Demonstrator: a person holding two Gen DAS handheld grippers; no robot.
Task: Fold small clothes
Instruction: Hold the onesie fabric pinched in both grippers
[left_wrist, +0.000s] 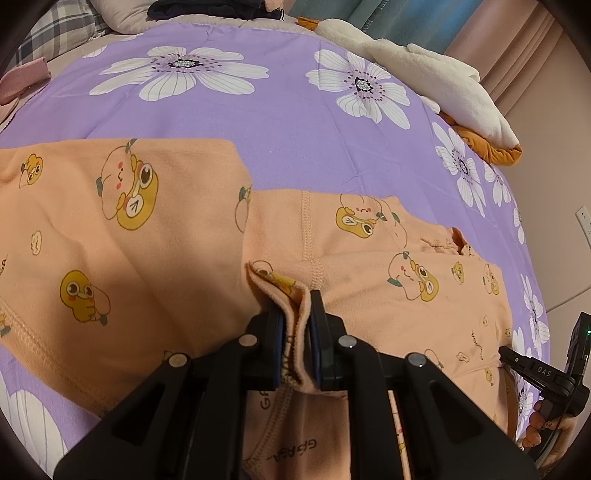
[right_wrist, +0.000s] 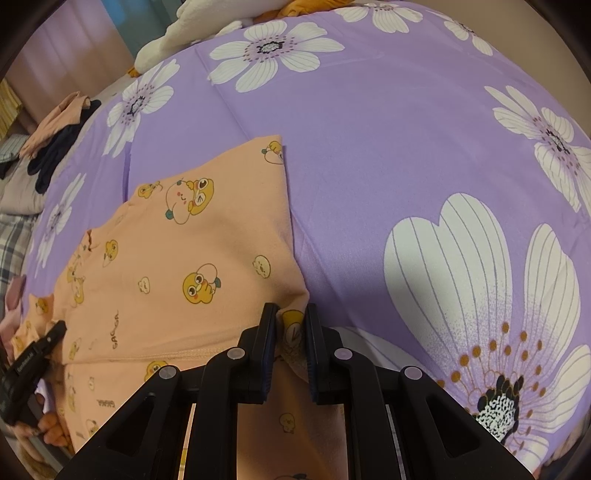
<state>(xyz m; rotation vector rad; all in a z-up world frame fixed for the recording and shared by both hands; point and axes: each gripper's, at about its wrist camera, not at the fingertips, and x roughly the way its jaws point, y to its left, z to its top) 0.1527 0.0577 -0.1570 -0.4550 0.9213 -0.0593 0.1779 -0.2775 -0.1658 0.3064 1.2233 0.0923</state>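
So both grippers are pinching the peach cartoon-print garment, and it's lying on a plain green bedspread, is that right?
Not quite. Both views show the bedspread is purple with large white flowers, not plain green. The rest holds: the left gripper and right gripper each pinch the peach garment.

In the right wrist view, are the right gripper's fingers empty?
No, the right gripper has its fingers closed on a corner of the peach cartoon-print garment lying on the purple floral sheet.

Black angular tongs (left_wrist: 297, 332), blue pads, round silver pivot screws; white lettering
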